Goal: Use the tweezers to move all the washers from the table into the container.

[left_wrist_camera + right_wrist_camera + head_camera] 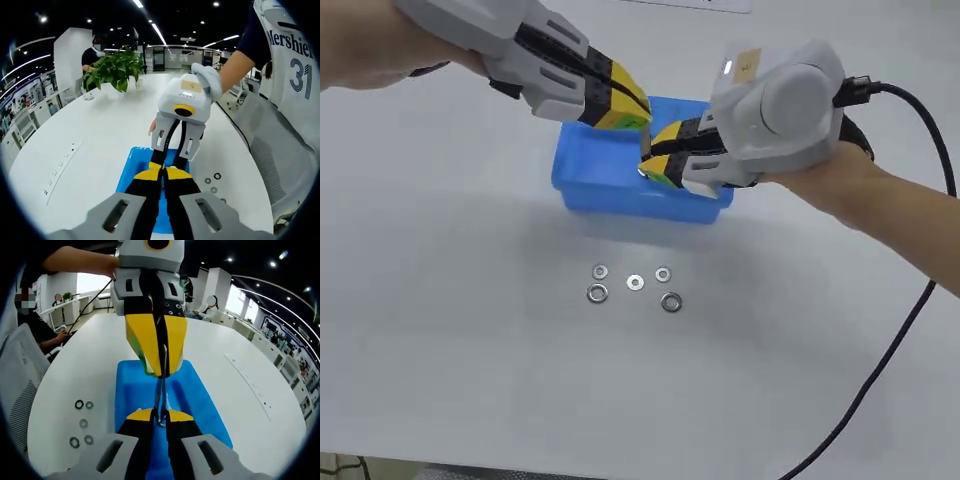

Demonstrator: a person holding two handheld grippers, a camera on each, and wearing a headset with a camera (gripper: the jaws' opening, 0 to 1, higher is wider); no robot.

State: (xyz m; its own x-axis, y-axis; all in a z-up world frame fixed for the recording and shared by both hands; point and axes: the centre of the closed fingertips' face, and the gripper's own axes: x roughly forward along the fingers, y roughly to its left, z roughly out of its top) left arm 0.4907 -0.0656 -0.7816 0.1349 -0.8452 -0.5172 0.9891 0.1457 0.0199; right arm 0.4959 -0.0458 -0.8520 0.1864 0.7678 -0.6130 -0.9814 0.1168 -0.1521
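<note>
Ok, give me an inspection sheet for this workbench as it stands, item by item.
Surface: white table, smooth.
Job's things: blue container; five washers on the table beside it; tweezers above the container.
Clutter: nothing seen.
Grippers: left gripper and right gripper meet tip to tip over the container, both shut on the tweezers.
Cables: black cable trails from the right gripper across the table.
Surroundings: potted plant at the table's far end; open office with ceiling lights.

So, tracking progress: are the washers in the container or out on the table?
Out: five washers lie on the white table, beside the blue container.
</note>
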